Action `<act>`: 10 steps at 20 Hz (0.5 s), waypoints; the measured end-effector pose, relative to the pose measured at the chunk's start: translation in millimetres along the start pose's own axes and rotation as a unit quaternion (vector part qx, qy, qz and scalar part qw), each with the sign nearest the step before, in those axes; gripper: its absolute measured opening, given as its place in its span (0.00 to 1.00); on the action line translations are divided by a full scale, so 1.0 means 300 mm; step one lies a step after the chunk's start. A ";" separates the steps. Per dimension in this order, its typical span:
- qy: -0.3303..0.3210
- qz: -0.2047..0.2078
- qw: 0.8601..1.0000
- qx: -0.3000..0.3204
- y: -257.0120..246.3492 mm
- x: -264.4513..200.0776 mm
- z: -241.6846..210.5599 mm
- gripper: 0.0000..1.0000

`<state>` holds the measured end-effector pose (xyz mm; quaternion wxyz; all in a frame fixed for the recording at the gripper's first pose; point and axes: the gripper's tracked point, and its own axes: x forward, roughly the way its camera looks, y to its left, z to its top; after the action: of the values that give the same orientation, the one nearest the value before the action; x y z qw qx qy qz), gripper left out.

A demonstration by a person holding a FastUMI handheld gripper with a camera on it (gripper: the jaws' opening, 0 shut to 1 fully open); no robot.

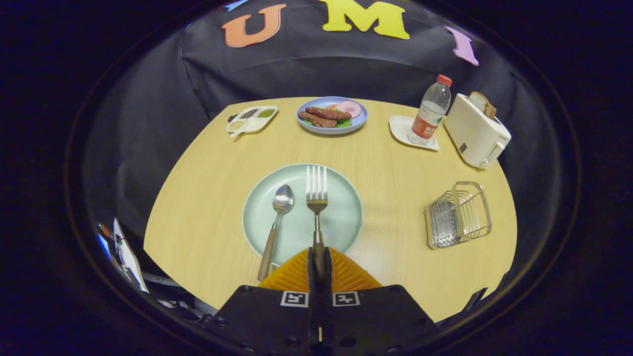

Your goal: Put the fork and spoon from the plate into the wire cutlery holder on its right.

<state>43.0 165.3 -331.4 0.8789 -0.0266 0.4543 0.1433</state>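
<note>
A pale green plate (341, 222) lies in the middle of the wooden table. My gripper (319, 262) is shut on the wooden handle of the fork (316, 193), whose metal tines point away from me over the plate. Whether the fork touches the plate I cannot tell. The spoon (278, 217) rests to the fork's left, bowl on the plate and wooden handle sticking out over the plate's near rim onto the table. The wire cutlery holder (459, 215) stands to the right of the plate, beyond my fingers, with nothing inside it.
At the back of the table (395, 168) are a divided dish of condiments (251, 120), a blue plate with food (332, 116), a water bottle (432, 111) on a white coaster, and a white toaster (477, 132) with bread behind the holder.
</note>
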 end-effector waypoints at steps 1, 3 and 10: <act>-0.005 0.008 1.000 -0.002 -0.023 -0.036 0.013 0.03; -0.013 0.021 1.000 -0.007 -0.079 -0.097 0.030 0.03; -0.028 0.027 0.998 -0.040 -0.357 -0.272 0.107 0.03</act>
<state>53.4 49.7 -255.8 0.8852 -0.0456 0.4238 0.1863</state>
